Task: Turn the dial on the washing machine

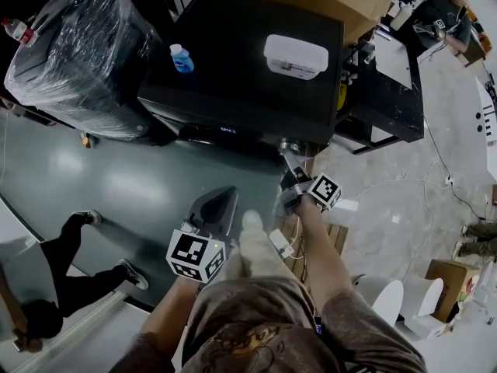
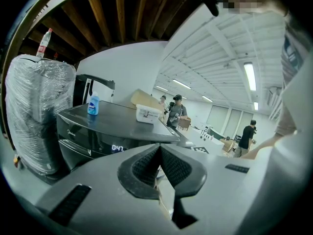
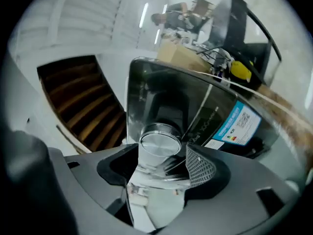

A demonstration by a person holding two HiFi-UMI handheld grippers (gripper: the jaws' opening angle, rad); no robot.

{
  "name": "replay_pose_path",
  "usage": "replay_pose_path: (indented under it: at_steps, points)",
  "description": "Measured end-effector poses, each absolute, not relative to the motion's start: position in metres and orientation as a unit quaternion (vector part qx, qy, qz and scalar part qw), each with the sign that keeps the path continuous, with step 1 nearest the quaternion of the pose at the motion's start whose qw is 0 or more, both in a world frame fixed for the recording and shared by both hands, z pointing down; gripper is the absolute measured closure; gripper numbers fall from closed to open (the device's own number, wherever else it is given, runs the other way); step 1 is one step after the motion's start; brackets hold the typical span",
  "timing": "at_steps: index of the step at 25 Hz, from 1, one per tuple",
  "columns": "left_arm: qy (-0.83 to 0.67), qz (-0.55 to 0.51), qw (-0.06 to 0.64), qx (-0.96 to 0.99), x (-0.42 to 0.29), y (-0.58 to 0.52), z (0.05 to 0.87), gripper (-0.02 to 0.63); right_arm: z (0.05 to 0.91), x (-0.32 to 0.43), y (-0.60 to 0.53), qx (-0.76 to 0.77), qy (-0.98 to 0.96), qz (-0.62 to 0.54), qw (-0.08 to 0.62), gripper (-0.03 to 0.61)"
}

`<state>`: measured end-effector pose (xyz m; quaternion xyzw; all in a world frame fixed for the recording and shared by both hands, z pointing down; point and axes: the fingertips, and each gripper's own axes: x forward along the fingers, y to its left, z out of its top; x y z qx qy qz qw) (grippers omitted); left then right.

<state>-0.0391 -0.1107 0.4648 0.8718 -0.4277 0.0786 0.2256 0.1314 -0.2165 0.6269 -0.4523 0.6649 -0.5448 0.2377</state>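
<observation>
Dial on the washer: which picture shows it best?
The right gripper view: the shiny round dial sits close up, between the jaws of the right gripper. The head view shows only a tiny bit of the dial. The left gripper view misses it, showing just the washer.

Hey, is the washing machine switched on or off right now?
On: the black washing machine shows lit digits on its front display.
</observation>
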Motion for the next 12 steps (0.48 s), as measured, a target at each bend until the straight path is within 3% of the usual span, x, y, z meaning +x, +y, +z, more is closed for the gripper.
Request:
replay_pose_path:
  at_steps: [7, 12]
  points:
    - [-0.431, 0.072, 0.225, 0.871, -0.037, -0.115, 0.462, 0.618, 0.621, 0.125, -0.210, -0.591, 0.723, -0.355, -0.044, 0.308]
    - [-0.435, 0.070, 0.223, 0.870, -0.038, -0.118, 0.461, 0.618, 0.614, 0.128, -0.216, -0.638, 0.708, -0.272, -0.131, 0.308]
